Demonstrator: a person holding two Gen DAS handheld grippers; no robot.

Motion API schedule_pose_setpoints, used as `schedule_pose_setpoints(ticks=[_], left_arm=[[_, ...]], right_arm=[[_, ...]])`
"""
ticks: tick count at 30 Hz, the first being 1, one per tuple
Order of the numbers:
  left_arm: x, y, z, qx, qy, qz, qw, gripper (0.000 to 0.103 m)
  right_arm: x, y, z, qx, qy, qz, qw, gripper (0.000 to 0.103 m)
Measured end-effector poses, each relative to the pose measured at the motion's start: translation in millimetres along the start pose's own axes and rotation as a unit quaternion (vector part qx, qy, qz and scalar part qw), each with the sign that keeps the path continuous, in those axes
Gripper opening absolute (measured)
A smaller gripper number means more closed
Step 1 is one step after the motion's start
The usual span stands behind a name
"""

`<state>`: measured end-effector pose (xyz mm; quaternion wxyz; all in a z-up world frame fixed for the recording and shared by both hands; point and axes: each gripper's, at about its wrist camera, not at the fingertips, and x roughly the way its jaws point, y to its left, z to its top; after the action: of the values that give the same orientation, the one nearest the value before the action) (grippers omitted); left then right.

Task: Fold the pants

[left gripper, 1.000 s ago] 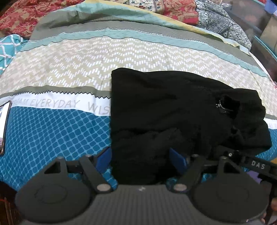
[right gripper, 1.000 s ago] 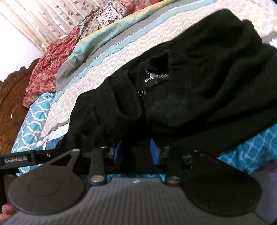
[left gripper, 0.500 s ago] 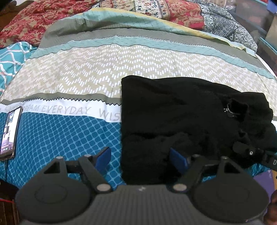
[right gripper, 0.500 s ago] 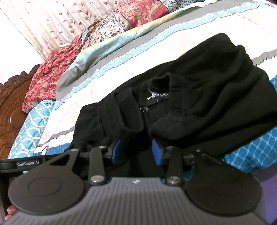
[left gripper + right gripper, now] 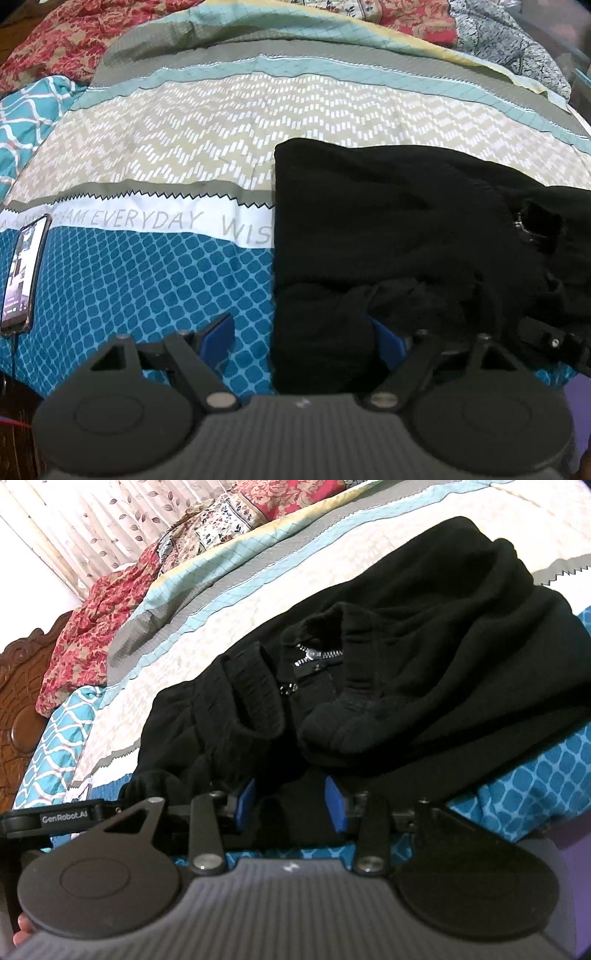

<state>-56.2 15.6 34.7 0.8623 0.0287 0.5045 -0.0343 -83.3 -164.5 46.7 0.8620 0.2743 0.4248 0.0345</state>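
Note:
The black pants (image 5: 388, 229) lie folded in a thick bundle on the patterned bedspread (image 5: 155, 280), zipper (image 5: 314, 655) and waistband showing on top. My left gripper (image 5: 301, 336) is at the bundle's near left corner. Its jaws are opening: the left pad (image 5: 218, 332) hangs over bare bedspread and the right pad (image 5: 384, 339) is beside a fold of black cloth. My right gripper (image 5: 290, 806) is at the near edge by the waistband (image 5: 255, 698). Its jaws are opening too, with black cloth loose between the blue pads (image 5: 334, 808).
A phone (image 5: 22, 273) with a lit screen lies on the bedspread at the far left. Red floral pillows (image 5: 92, 627), a carved wooden headboard (image 5: 18, 686) and curtains stand at the bed's far end. Each gripper's body shows at the edge of the other's view.
Both pairs of jaws have spread wider. The left wrist view has slid left, so the pants sit further right in it. The right wrist view has drawn back a little from the cloth.

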Motion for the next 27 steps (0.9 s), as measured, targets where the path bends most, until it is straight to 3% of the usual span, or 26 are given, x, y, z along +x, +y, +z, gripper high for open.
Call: schedule_pose_setpoints(ticks=[27], left_arm=[[15, 9, 2, -0.014, 0.022, -0.006, 0.9997, 0.092]], right_arm=[[-4, -8, -1, 0.014, -0.004, 0.011, 1.000, 0.051]])
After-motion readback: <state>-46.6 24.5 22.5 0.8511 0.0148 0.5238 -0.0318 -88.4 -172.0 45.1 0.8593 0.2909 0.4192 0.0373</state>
